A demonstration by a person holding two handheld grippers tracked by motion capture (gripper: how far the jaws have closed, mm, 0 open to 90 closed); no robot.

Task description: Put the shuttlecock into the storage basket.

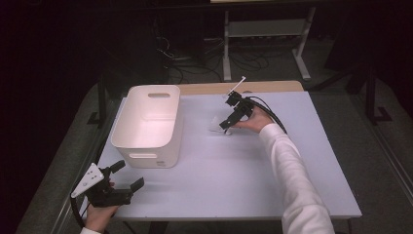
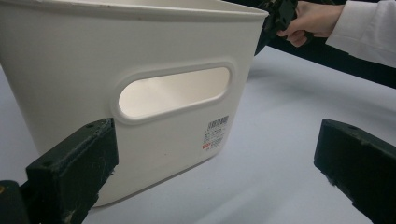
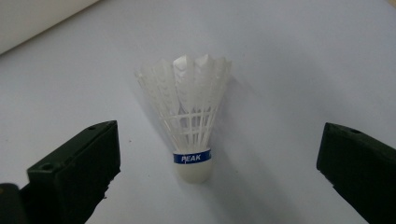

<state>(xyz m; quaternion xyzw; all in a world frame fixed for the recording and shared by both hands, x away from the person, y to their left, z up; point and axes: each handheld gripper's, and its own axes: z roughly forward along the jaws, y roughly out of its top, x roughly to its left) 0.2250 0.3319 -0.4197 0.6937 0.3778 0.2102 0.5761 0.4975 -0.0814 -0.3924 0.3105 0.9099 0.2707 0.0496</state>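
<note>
High view, table: a pale table is seen from above, with a white bin stood on its left half, near the far edge.
High view, shuttlecock: a white shuttlecock is seen lying on the table surface to the right of the bin, well apart from it and just in front of the right gripper.
High view, right gripper: the right gripper is held by a white-sleeved arm reaching in from the lower right, its tip lowered close beside the shuttlecock.
High view, left gripper: the left gripper is held at the near left corner of the table, just in front of the bin, its jaws spread apart and nothing gripped.

Left gripper view, bin: the near wall of the bin is shown close up, with an oval handle cut-out and a small barcode label.
Left gripper view, jaws: both black jaws are set wide apart and empty; the left one is seen against the bin's wall, and whether contact is made cannot be told.

Right gripper view, shuttlecock: the shuttlecock is shown with its cork base nearest the camera, feathers fanned away, a blue band marked PEAK around the base.
Right gripper view, jaws: the jaws are opened wide on either side of the shuttlecock, clear of it, with nothing held.
</note>
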